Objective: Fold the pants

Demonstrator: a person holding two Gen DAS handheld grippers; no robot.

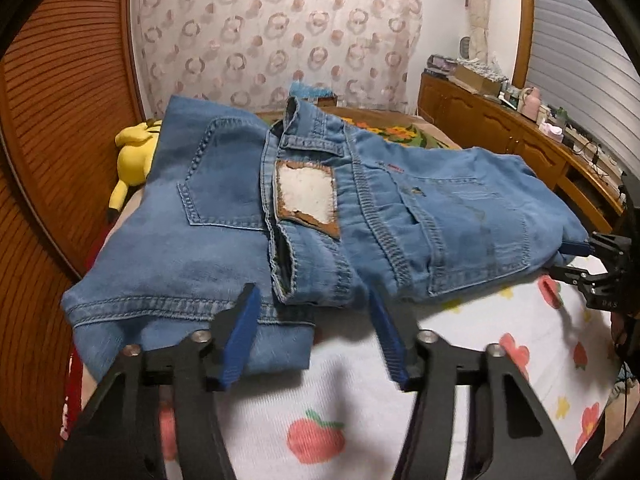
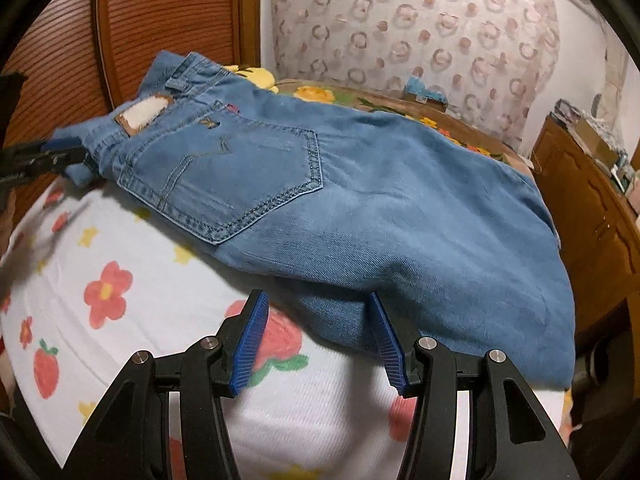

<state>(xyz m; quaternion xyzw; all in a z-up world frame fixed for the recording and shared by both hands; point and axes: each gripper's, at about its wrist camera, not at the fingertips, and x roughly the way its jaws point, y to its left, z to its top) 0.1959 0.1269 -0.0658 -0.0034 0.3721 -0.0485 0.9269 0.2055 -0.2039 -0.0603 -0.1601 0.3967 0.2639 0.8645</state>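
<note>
Jeans [image 1: 320, 216] folded on flower-print blanket [image 1: 460, 344], waistband and torn leather patch [image 1: 306, 194] up, back pocket [image 2: 232, 184] showing. Left gripper [image 1: 312, 304] partly open, astride near edge of waistband fold, pads not pressing. Right gripper [image 2: 318, 312] partly open at denim's near edge, gripping nothing. Yellow plush toy [image 1: 134, 152] beyond, beside wooden headboard [image 1: 60, 120].

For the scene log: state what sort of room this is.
Most likely a bedroom: jeans lie on a bed under a flower-print sheet, with a yellow plush toy alongside and a cluttered wooden cabinet by the wall.
</note>
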